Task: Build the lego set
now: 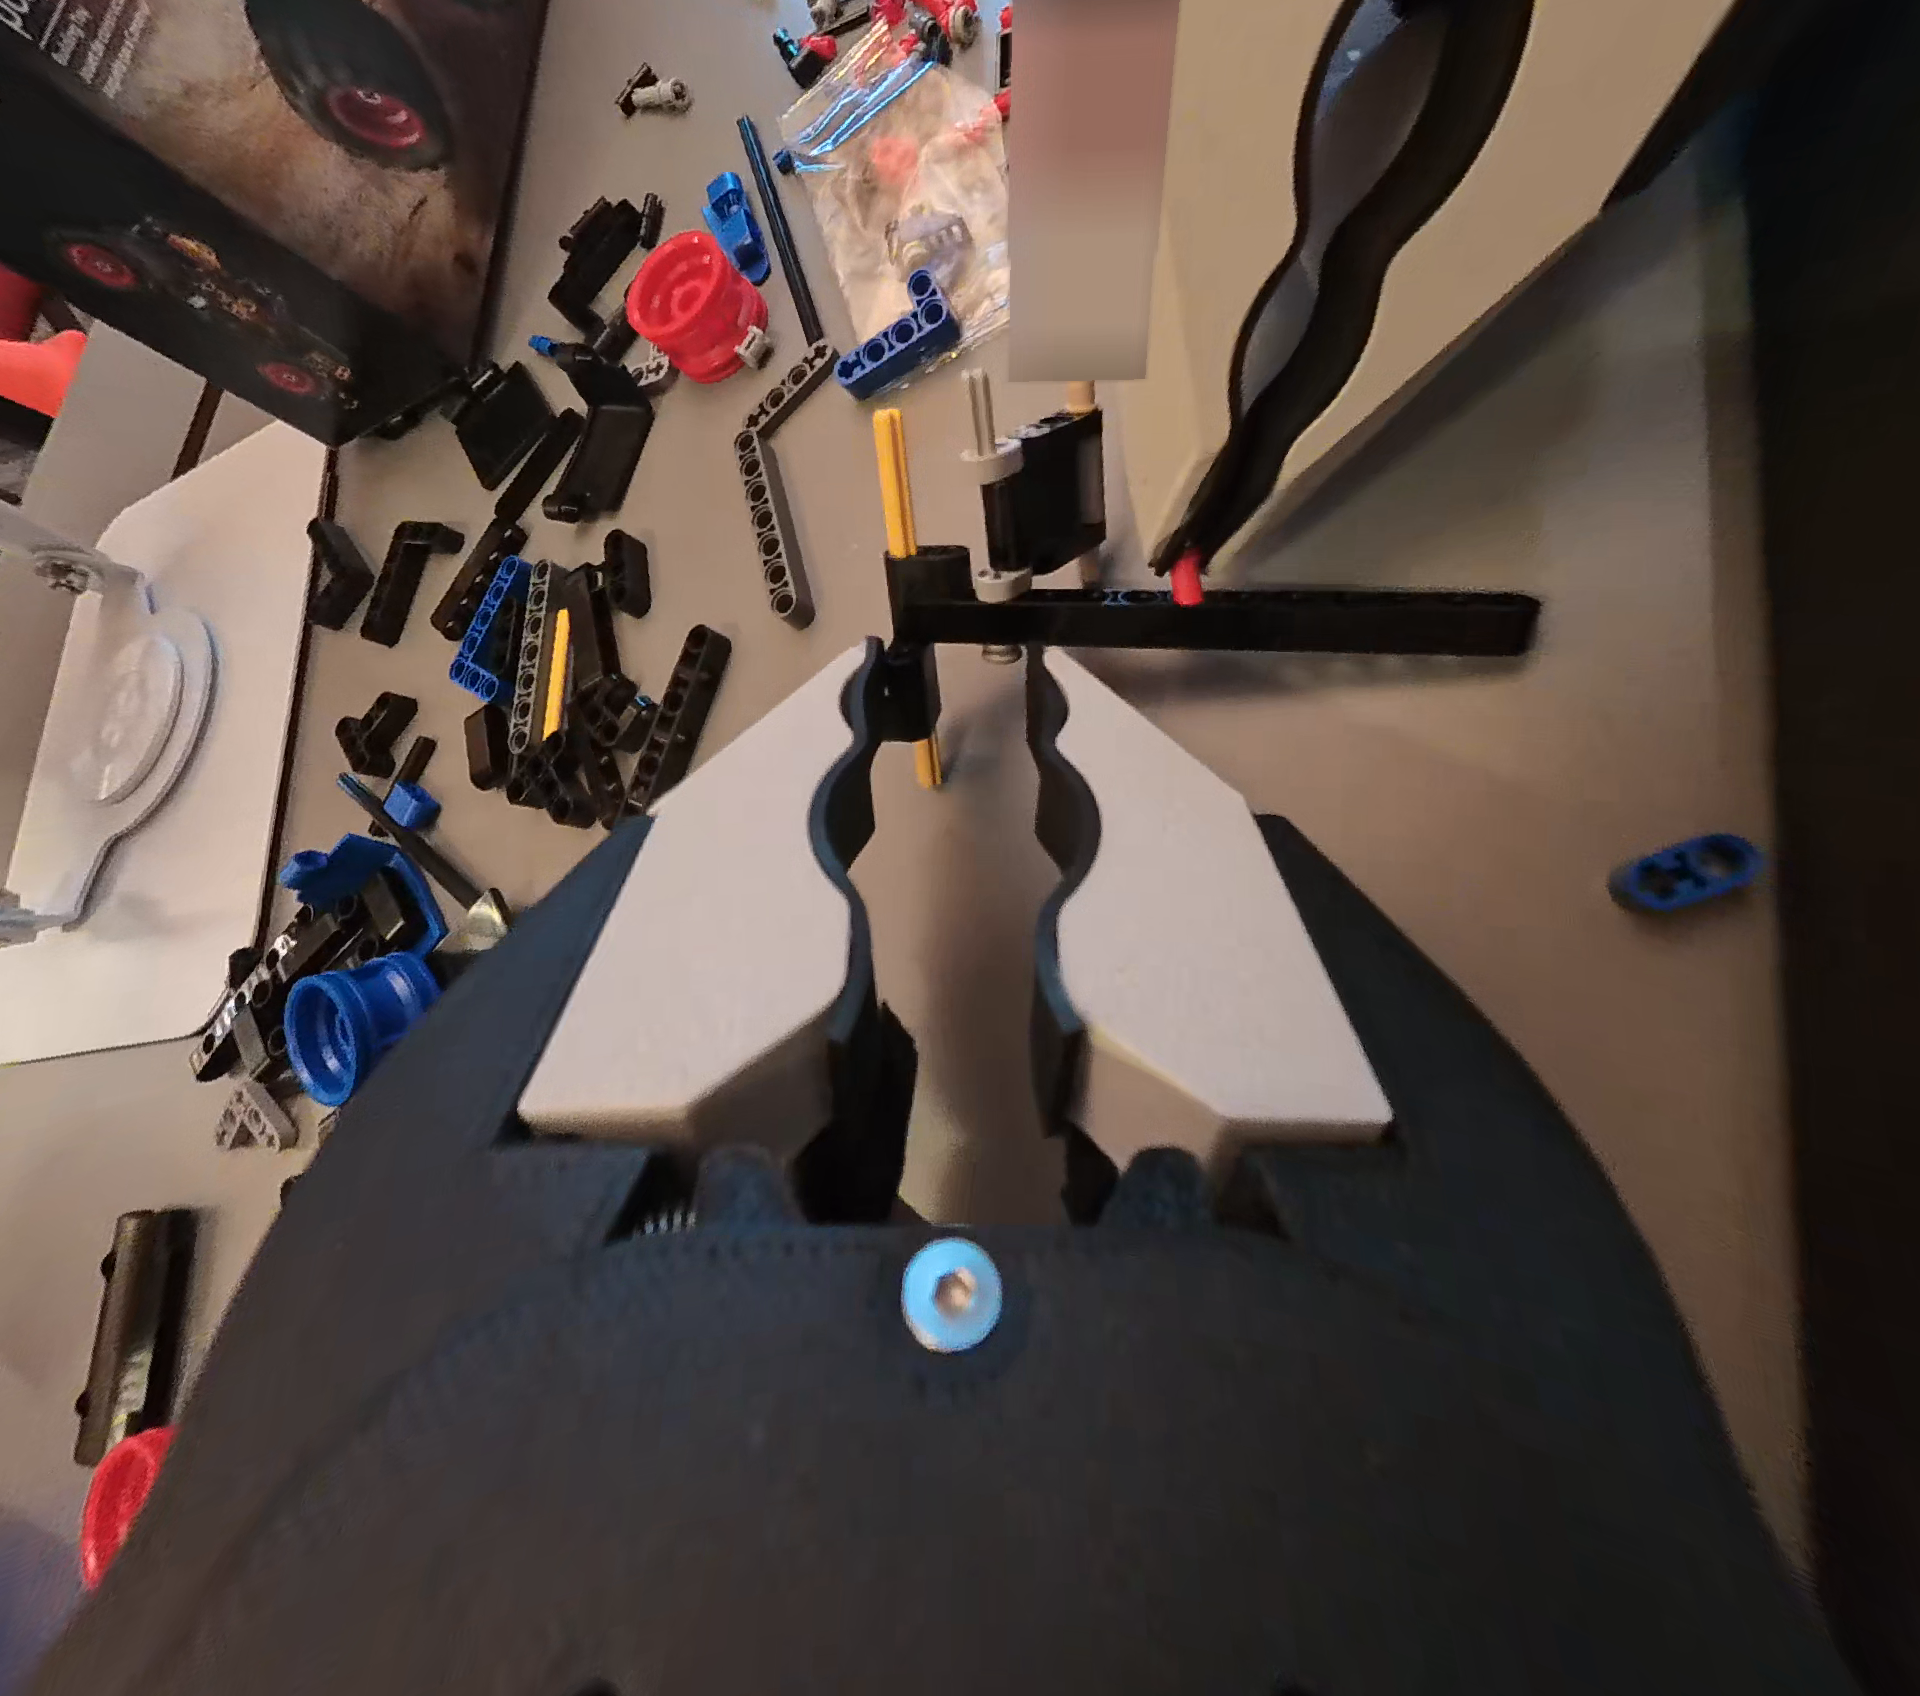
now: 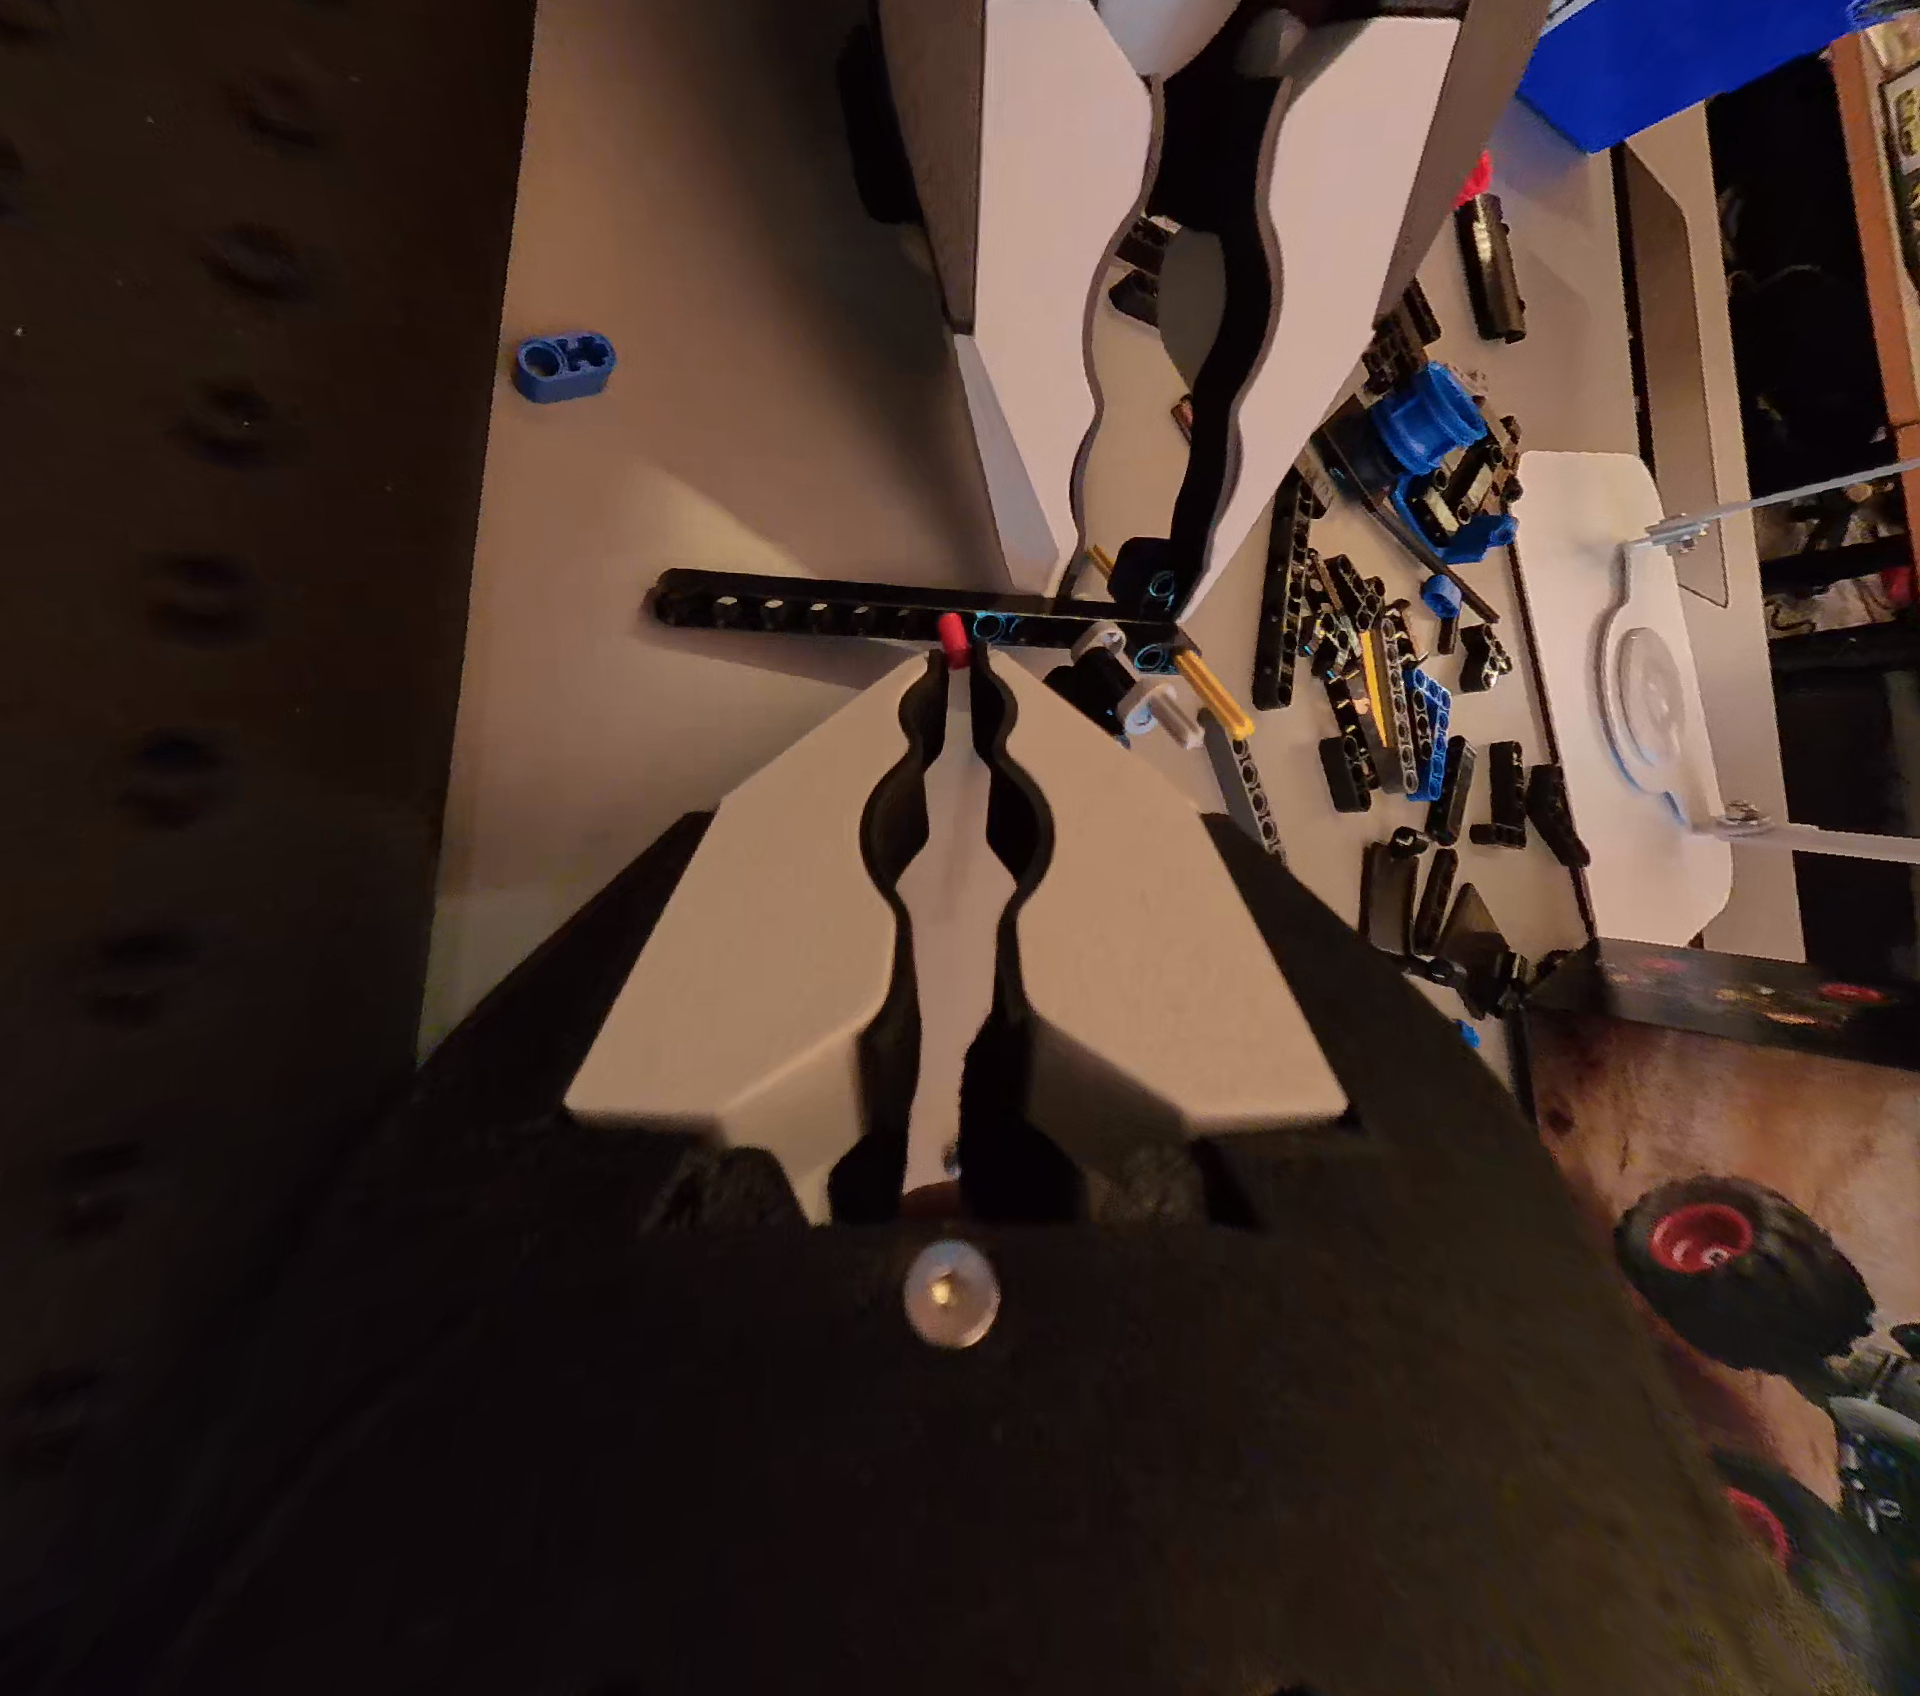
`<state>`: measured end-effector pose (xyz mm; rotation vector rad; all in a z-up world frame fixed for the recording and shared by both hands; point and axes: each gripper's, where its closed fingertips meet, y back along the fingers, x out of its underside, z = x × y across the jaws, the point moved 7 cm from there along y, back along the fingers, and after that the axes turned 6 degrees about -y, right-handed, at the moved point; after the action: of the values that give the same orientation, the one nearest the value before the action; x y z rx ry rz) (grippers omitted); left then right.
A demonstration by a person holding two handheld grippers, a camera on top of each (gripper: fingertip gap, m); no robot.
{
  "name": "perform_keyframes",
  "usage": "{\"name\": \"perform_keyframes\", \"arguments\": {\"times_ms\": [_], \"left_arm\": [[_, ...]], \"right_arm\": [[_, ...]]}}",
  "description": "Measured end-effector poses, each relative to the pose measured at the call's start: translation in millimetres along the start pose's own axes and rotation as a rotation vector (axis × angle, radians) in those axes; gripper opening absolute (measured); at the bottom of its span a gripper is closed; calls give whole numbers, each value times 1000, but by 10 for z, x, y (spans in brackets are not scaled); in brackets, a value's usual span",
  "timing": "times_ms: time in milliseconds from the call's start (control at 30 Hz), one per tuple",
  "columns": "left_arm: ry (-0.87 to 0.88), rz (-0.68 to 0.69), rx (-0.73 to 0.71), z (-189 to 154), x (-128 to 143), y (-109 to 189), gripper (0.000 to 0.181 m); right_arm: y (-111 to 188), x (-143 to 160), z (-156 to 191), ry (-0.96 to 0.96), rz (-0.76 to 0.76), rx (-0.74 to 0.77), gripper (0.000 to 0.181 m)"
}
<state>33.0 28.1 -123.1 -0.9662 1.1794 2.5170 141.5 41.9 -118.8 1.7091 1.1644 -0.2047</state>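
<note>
Left to right on the grey surface (image 1: 1351, 773): my left claw (image 1: 951, 670) grips the long black beam's (image 1: 1299, 620) connector end, while my right claw (image 2: 961, 667) pinches a red pin (image 2: 950, 634) square-on against a mid-beam hole.

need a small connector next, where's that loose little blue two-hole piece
The small blue two-hole piece lies alone on the table, right of the left gripper in the left wrist view, just past the free end of the long black beam.
</note>
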Motion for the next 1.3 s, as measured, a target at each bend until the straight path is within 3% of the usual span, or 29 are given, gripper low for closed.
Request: {"name": "perform_keyframes", "arguments": {"times_ms": [433, 633, 800, 1300], "left_arm": [[-43, 122, -41, -49, -46, -64, 23], [-54, 140, -57, -53, -58, -74, 23], [-38, 129, -61, -55, -51, -75, 23], [-39, 131, -120, -91, -60, -84, 22]], "right_arm": [[-38, -46, 144, 196, 196, 180, 3], [-27, -65, 148, 142, 177, 182, 3], [-19, -19, 108, -18, 92, 126, 3], [-27, 16, 74, -93, 14, 56, 2]]}}
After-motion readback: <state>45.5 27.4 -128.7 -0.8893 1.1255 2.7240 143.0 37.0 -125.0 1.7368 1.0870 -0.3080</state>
